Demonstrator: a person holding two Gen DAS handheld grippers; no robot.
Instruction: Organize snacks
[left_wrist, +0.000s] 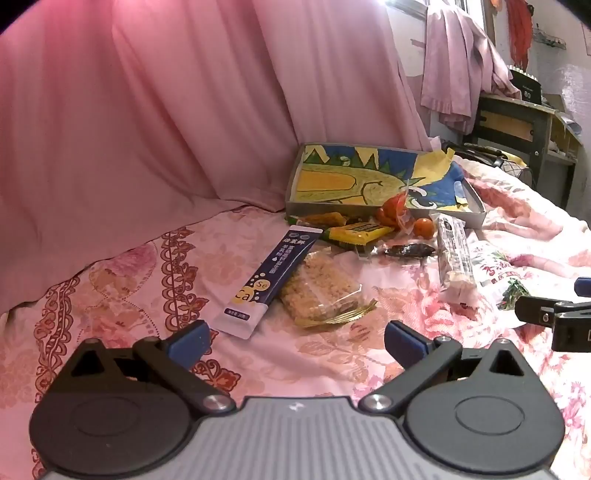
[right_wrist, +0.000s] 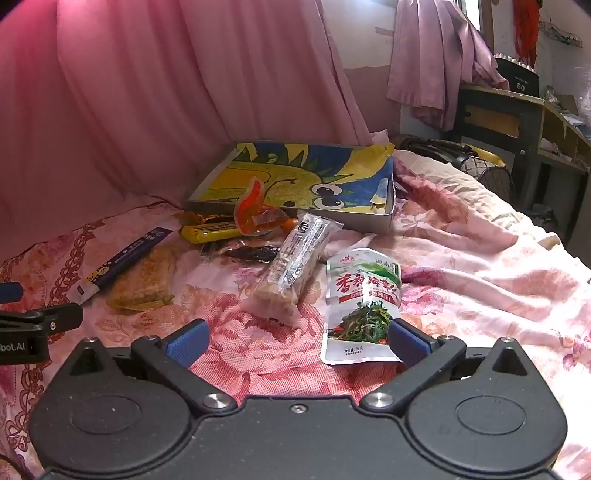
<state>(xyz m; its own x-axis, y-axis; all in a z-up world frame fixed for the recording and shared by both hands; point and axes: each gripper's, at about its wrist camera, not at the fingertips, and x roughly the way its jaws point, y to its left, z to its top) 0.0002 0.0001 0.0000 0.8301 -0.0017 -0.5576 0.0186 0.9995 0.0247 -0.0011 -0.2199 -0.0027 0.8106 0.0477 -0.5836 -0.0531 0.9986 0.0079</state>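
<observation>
Several snack packets lie on the floral bedspread in front of a shallow box (left_wrist: 476, 218) (right_wrist: 389, 218) lined with a yellow and blue drawing. A navy stick packet (left_wrist: 269, 280) (right_wrist: 125, 258) lies beside a clear crispy rice bar (left_wrist: 317, 284) (right_wrist: 144, 284). A yellow bar (left_wrist: 358, 232) (right_wrist: 210, 232), red packets (left_wrist: 395, 206) (right_wrist: 251, 210), a dark packet (left_wrist: 410, 251) (right_wrist: 255, 253), a long clear bar (left_wrist: 452, 251) (right_wrist: 295, 266) and a green seaweed pouch (left_wrist: 498, 277) (right_wrist: 362, 306) lie nearby. My left gripper (left_wrist: 295, 341) is open and empty, just short of the navy stick. My right gripper (right_wrist: 297, 341) is open, its right pad against the pouch's edge.
A pink curtain (left_wrist: 166, 110) hangs along the left and back. A dark desk (left_wrist: 517, 122) (right_wrist: 498, 110) with clutter stands at the far right beyond the bed. Rumpled floral bedding (right_wrist: 480, 258) spreads to the right of the snacks.
</observation>
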